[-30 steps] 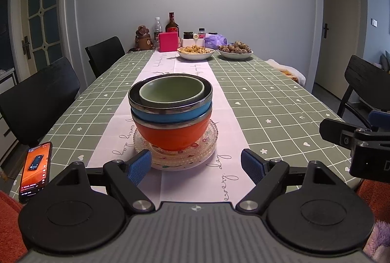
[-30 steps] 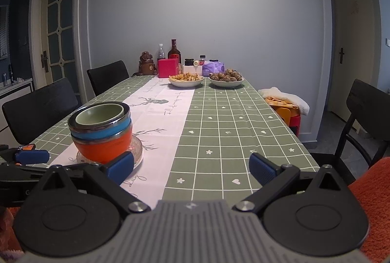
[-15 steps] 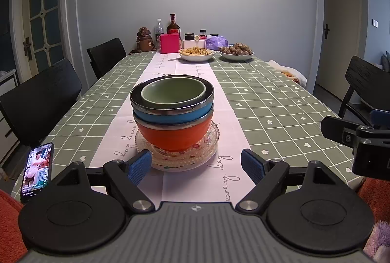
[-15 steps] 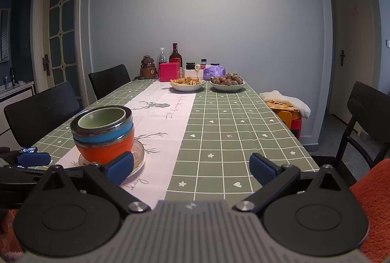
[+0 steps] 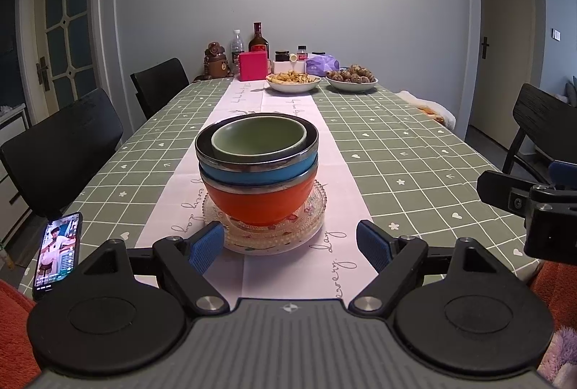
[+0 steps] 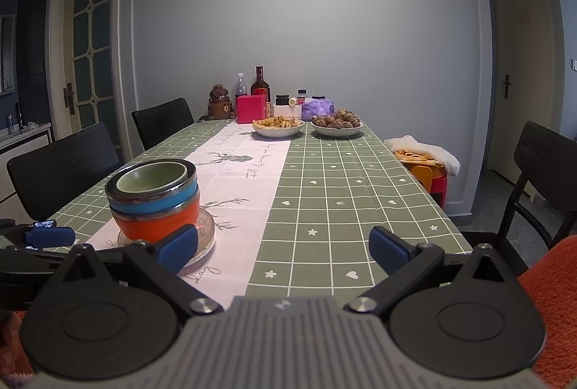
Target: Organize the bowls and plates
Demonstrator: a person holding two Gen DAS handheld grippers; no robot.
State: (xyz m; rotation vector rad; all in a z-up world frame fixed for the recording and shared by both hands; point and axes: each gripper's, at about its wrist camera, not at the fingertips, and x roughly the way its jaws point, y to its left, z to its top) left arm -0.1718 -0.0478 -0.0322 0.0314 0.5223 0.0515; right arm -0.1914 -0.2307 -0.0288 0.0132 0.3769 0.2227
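Observation:
A stack stands on the pink runner near the table's front: a green bowl (image 5: pixel 259 138) nested in a blue bowl (image 5: pixel 258 172), that in an orange bowl (image 5: pixel 256 203), all on glass plates (image 5: pixel 265 230). My left gripper (image 5: pixel 290 246) is open just in front of the stack, its blue fingers either side of the plates' near edge, holding nothing. In the right wrist view the same green bowl (image 6: pixel 153 176), blue bowl (image 6: pixel 155 203), orange bowl (image 6: pixel 158 223) and glass plates (image 6: pixel 205 234) sit at the left. My right gripper (image 6: pixel 283 250) is open and empty, right of the stack.
A phone (image 5: pixel 57 253) with its screen lit lies at the table's front left corner. Two bowls of food (image 5: pixel 293 82) (image 5: pixel 351 78), bottles and a pink box (image 5: pixel 252 65) stand at the far end. Black chairs (image 5: pixel 68 151) line the left side, another chair (image 6: pixel 541 179) the right.
Both grippers have risen slightly and drifted a little back; the stack sits a touch lower in both views. The bowls and plates have not moved.

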